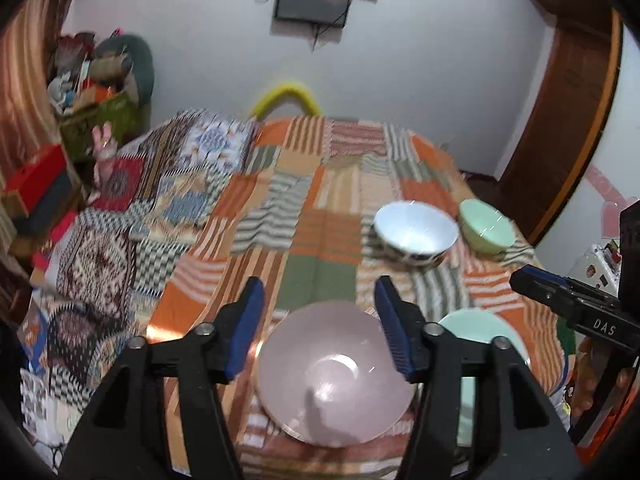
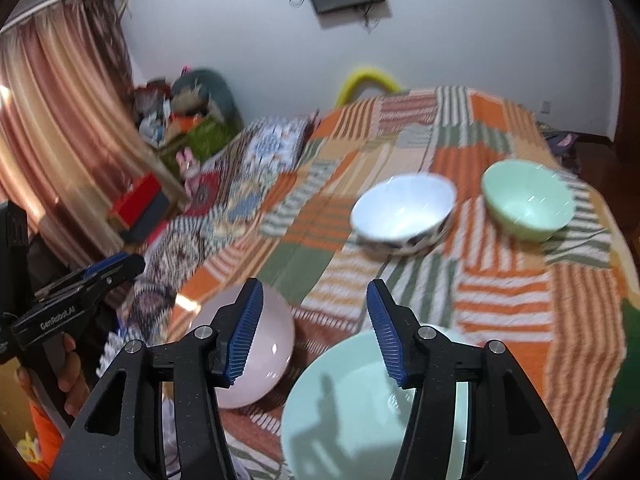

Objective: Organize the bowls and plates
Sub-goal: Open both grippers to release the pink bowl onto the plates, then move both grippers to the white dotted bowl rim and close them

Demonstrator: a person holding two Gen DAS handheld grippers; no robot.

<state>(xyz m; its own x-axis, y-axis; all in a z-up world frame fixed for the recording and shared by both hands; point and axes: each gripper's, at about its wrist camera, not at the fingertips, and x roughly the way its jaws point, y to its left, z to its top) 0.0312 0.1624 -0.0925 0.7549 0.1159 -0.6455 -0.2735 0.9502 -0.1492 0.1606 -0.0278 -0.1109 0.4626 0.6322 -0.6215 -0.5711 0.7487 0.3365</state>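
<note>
A pink plate (image 1: 336, 372) lies on the striped patchwork blanket (image 1: 316, 240) just below my open left gripper (image 1: 320, 312). A mint plate (image 1: 484, 332) lies to its right. In the right wrist view my open right gripper (image 2: 316, 316) hovers over the mint plate (image 2: 360, 412), with the pink plate (image 2: 260, 344) to the left. Farther off stand a white bowl with dark pattern (image 1: 416, 234) (image 2: 402, 214) and a mint green bowl (image 1: 486, 226) (image 2: 528, 200). Both grippers are empty.
The blanket (image 2: 500, 300) covers a bed. Patterned cloths (image 1: 120, 232) lie on its left side. A cluttered box and red items (image 1: 92, 120) stand at the left by a curtain (image 2: 60, 128). A wooden door frame (image 1: 568, 112) is at the right.
</note>
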